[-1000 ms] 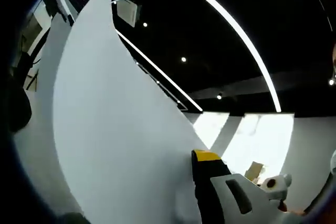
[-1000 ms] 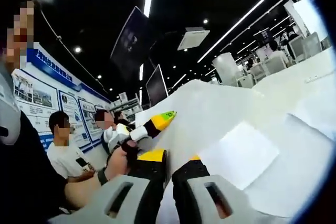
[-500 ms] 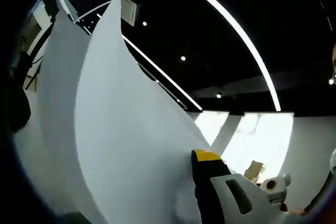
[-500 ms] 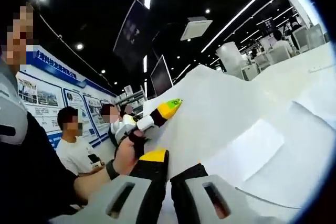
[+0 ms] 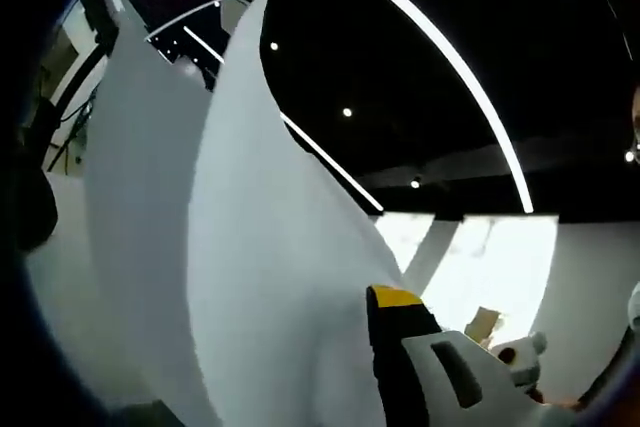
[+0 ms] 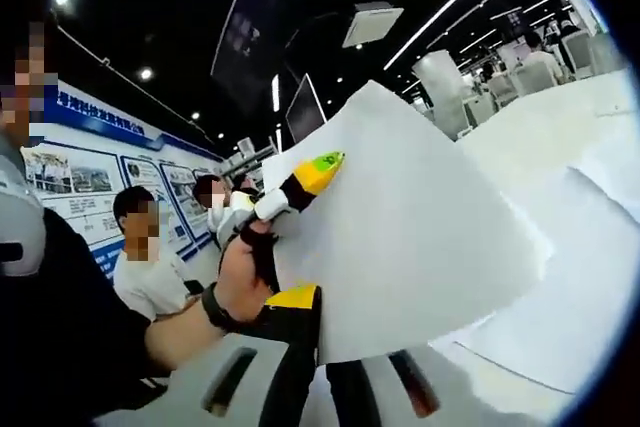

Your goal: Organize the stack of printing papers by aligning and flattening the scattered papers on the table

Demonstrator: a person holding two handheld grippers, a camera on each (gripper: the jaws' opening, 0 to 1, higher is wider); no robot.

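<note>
Since a second ago the papers have lifted higher in my right gripper view, so the top sheet now stands as a broad white sail covering most of my right gripper, whose jaws sit close together on the sheet's lower edge, gripping it. In my left gripper view the sheets have curled further upright and split into two tall peaks; my left gripper shows one yellow-tipped black jaw pressed against the paper's near right edge, the other jaw hidden behind the sheet, so it appears clamped on the papers. White bench stretches to the far right in the right gripper view, with more flat sheets lying on it at the near right. That view also takes in my left hand on the other gripper, its yellow-green tip touching the sheet's far left edge, seated people against a blue-and-white display wall, hanging dark screens and chairs in the distance. My left gripper view instead looks up at a black ceiling with long light strips and spotlights.
</note>
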